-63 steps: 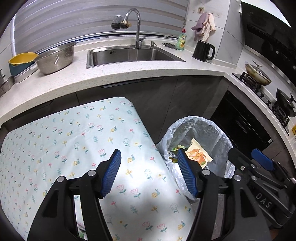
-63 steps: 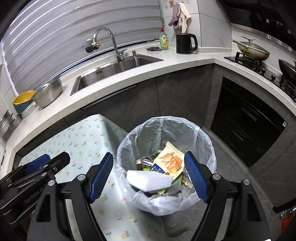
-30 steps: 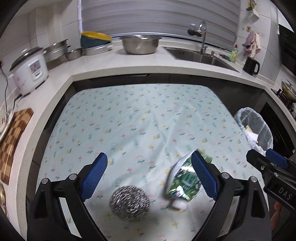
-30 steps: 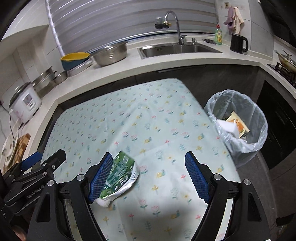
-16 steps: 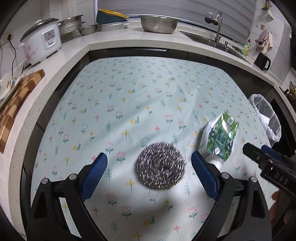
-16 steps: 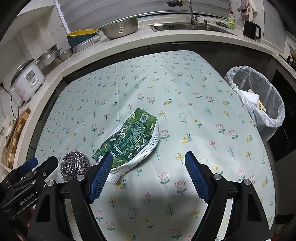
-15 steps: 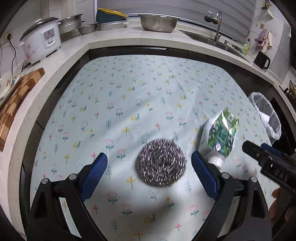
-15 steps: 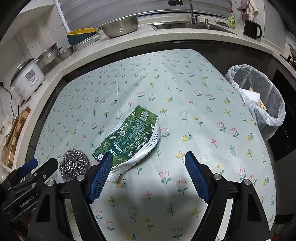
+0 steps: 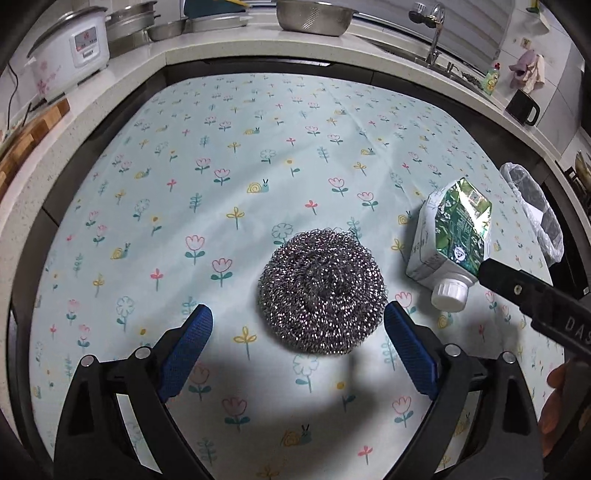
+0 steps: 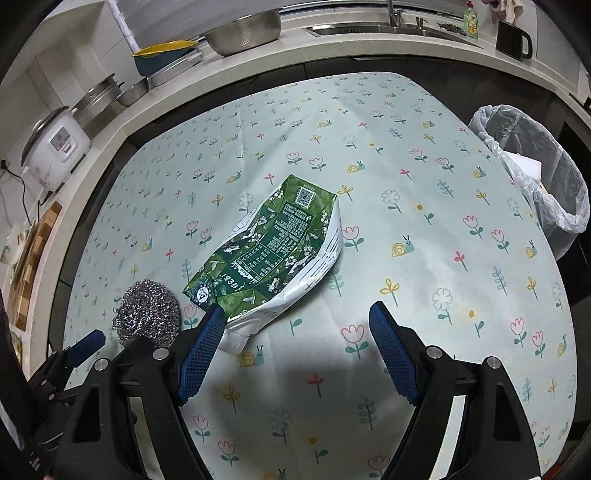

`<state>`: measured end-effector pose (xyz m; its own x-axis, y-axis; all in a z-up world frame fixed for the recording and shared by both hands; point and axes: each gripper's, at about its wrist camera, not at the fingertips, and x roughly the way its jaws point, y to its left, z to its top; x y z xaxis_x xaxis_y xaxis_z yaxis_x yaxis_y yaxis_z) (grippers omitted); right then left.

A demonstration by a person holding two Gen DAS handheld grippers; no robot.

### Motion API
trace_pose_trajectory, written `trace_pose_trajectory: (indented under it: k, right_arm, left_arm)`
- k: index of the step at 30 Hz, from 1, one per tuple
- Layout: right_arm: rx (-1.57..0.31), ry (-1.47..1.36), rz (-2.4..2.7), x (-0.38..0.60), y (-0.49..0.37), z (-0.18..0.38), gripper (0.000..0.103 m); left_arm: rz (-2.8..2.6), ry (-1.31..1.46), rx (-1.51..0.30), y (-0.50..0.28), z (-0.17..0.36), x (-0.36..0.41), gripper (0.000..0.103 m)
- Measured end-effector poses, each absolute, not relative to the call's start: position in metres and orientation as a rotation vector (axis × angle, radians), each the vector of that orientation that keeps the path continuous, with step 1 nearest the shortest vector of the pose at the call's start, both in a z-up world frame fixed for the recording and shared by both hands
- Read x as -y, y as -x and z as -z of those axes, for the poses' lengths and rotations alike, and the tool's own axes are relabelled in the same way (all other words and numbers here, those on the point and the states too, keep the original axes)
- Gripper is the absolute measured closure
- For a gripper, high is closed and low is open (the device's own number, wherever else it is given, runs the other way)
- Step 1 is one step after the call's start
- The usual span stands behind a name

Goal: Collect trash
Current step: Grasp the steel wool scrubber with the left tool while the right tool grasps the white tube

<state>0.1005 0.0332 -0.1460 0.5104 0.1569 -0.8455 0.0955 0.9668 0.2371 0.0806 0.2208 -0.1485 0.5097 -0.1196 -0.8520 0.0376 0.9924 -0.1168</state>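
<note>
A steel wool scrubber [image 9: 322, 290] lies on the flowered tablecloth [image 9: 229, 155], just ahead of my open, empty left gripper [image 9: 297, 334]. A flattened green carton with a white cap [image 9: 455, 236] lies to its right; in the right wrist view the carton [image 10: 271, 245] lies ahead and left of my open, empty right gripper [image 10: 297, 332], its left fingertip beside the cap end. The scrubber [image 10: 147, 312] sits further left. The lined trash bin [image 10: 532, 177] stands off the table's right edge, with a white item inside.
A counter wraps around the table with a rice cooker [image 9: 70, 48], steel bowls [image 9: 314, 16], a sink with faucet [image 9: 436, 33], a dish soap bottle [image 9: 491, 79] and a black kettle [image 9: 522, 110]. A wooden board [image 10: 31, 254] lies at the left.
Both grippers have swung away from the bin to over the table and lowered toward the scrubber and the carton, which now appear larger and closer.
</note>
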Motion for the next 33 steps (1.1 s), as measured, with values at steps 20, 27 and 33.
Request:
trace_pose_trajectory:
  k: [20,27,33]
  right_arm:
    - [-1.087,-0.505,-0.165,-0.035,-0.139,0.169,0.027]
    - [-1.106,-0.618,-0.204,-0.030,-0.152,0.178,0.033]
    - [-1.093,-0.654,-0.210,-0.027,-0.165,0.180,0.034]
  left_arm:
    - [0.143,0.128,-1.048,-0.107,0.147,-0.218,0.038]
    - [0.185,0.093,-1.059,-0.123,0.150,-0.206,0.038]
    - [0.197,0.080,-1.063,-0.129,0.153,-0.196,0.038]
